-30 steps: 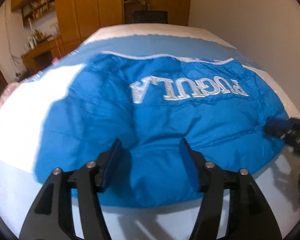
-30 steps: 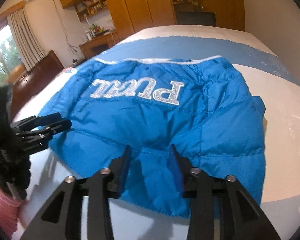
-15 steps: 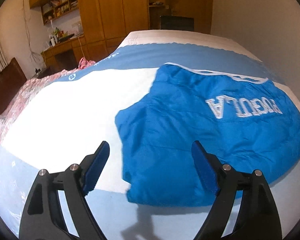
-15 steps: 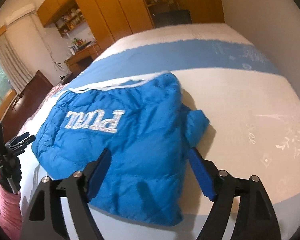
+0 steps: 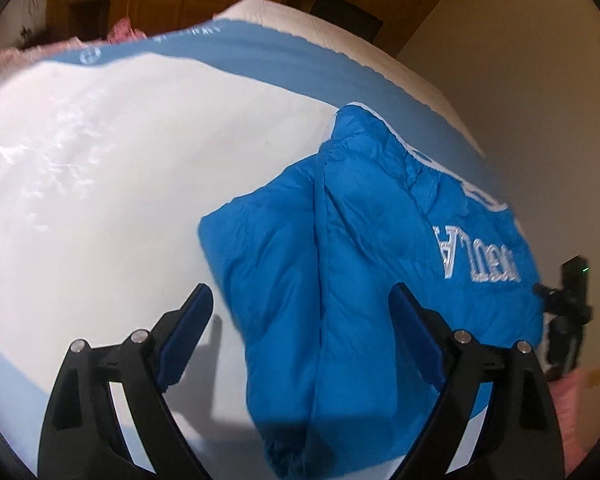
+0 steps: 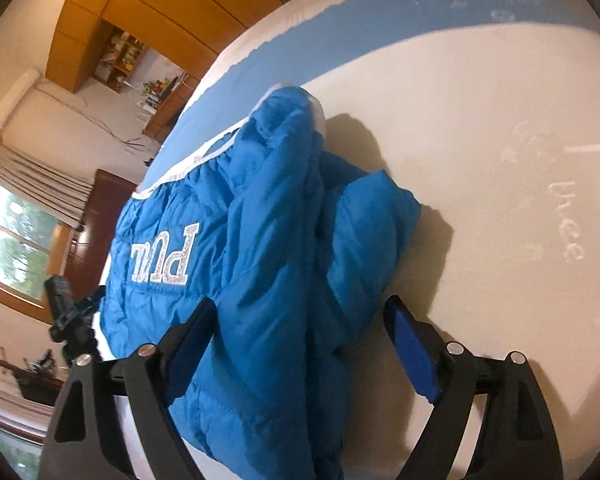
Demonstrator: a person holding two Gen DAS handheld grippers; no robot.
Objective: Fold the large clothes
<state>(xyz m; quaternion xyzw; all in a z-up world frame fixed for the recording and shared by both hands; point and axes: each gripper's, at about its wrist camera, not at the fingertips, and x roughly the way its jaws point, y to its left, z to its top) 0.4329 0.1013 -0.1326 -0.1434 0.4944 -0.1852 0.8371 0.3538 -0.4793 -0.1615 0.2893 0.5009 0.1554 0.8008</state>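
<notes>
Puffy quilted blue jacket [image 5: 364, 280], folded, on smooth bed cover [image 5: 120, 184].

— What fills the room behind? 
— A bed [image 5: 120, 168] with a white cover crossed by a pale blue band [image 6: 380, 24], faint white lettering [image 6: 564, 220] stitched into the cloth near one side.

— And beyond the bed? 
— Tall wooden cupboards [image 6: 160, 12] line the far wall, with open shelves [image 6: 120, 60] of small, blurred items. A window [image 6: 16, 248] with a pleated curtain [image 6: 36, 184] shows green outside. A heap of pink cloth [image 5: 124, 30] lies at the bed's far edge, and a plain pale wall [image 5: 532, 80] runs alongside.
</notes>
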